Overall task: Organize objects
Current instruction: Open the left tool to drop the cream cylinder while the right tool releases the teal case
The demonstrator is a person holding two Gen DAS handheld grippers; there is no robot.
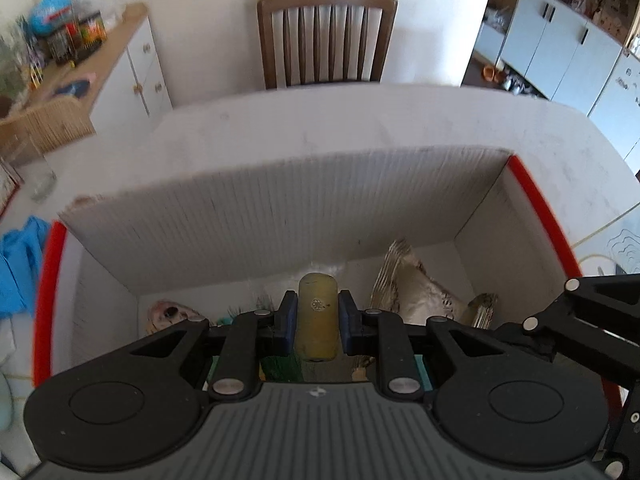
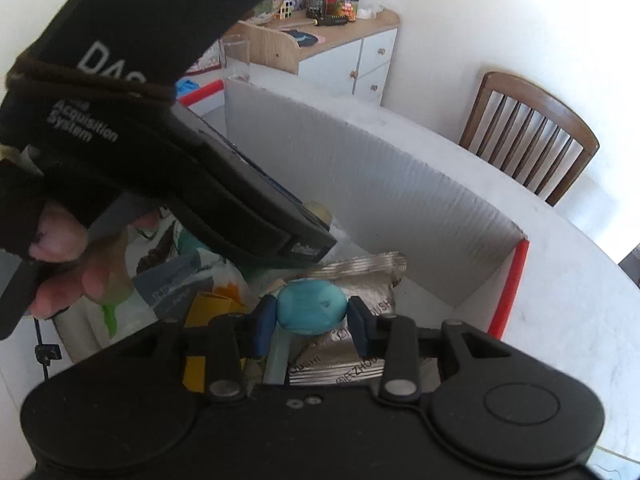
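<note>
My left gripper (image 1: 317,312) is shut on a yellow cylinder (image 1: 316,316), held lengthwise between the blue pads above the inside of a white cardboard box (image 1: 256,216) with red edges. My right gripper (image 2: 310,314) is shut on a turquoise rounded object (image 2: 311,310) over the same box (image 2: 360,176). In the right wrist view the left gripper's black body (image 2: 224,196) and a gloved hand (image 2: 60,240) fill the upper left, with the yellow cylinder (image 2: 318,210) peeking out past its tip. The right gripper's arm (image 1: 580,316) shows at the right edge of the left wrist view.
The box holds silver foil packets (image 2: 352,320), a yellow packet (image 2: 212,304) and other wrappers (image 1: 416,292). It rests on a white table (image 1: 360,120). A wooden chair (image 1: 326,36) stands behind, a sideboard (image 2: 340,52) with clutter by the wall, a glass (image 2: 236,58) and blue cloth (image 1: 16,268) beside the box.
</note>
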